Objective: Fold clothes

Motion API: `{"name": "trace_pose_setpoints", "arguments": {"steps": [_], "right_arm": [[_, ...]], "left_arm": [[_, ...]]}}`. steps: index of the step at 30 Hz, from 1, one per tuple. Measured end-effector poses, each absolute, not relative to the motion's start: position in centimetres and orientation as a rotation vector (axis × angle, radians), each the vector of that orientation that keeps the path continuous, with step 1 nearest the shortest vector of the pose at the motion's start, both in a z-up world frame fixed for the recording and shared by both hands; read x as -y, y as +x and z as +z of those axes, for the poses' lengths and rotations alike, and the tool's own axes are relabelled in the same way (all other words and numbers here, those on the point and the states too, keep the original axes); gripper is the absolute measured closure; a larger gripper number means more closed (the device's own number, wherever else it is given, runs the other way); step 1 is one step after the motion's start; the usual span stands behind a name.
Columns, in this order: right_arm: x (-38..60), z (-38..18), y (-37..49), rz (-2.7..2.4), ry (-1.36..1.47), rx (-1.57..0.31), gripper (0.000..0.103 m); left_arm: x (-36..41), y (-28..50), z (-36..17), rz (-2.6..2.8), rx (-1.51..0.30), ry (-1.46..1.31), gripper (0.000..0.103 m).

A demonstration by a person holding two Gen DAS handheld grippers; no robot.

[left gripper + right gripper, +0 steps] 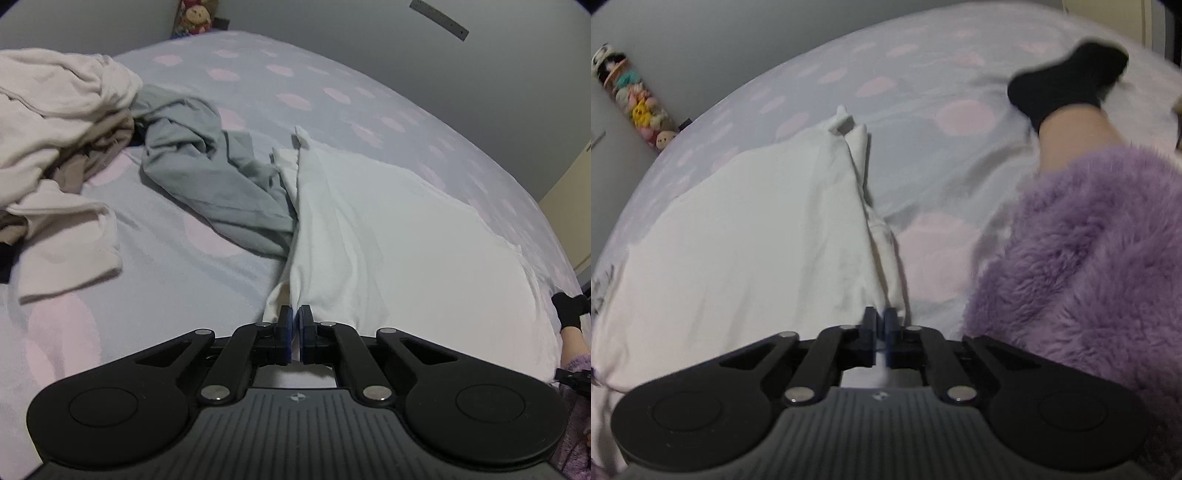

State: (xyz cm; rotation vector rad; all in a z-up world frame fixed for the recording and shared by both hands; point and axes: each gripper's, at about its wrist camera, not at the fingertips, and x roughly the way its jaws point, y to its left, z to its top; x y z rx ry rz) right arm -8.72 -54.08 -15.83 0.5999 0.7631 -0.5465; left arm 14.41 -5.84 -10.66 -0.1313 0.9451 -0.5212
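You have the white garment (388, 236) spread on the bed (295, 85), partly folded lengthwise, with its 2 long edges turned in. Your left gripper (295, 332) is clamped on the near left corner of it, cloth showing between the closed jaws. Your right gripper (881, 334) is pinched on the near right corner in the same way. That puts you early in this garment's fold: the near edge is held, and I judge the next step is to carry it toward the far end. Much is left. A grey garment (207, 177) lies crumpled just beside it, and a heap of beige clothes (55, 122) waits further left, both unfolded.
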Motion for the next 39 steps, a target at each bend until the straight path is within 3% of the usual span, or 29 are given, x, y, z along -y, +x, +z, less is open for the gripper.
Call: {"name": "trace_pose_setpoints", "arguments": {"steps": [5,13,21,26,33,39], "right_arm": [[54.5,-14.6,-10.7,-0.631,0.566,-0.71,0.099],[54.3,-16.3,-9.0,-0.642,0.49,-0.861,0.099],[53.6,-14.9,-10.2,-0.709,0.444,-0.831,0.092],[53.8,-13.5,-11.1,-0.644,0.5,-0.688,0.066],[57.0,-12.4,-6.5,-0.485,0.564,-0.623,0.058],[60.4,-13.4,-0.5,-0.437,0.609,-0.631,0.042]], "left_arm": [[4.8,14.1,-9.9,-0.488,-0.907,-0.162,0.102],[6.1,15.1,-11.6,-0.425,-1.031,-0.045,0.102],[3.8,15.4,-11.6,-0.3,-1.035,-0.128,0.101],[4.6,15.2,-10.2,-0.352,-0.955,-0.121,0.098],[9.0,17.0,-7.8,-0.431,-0.816,0.028,0.084],[12.1,21.1,-7.9,-0.463,-0.746,0.08,0.083]]}}
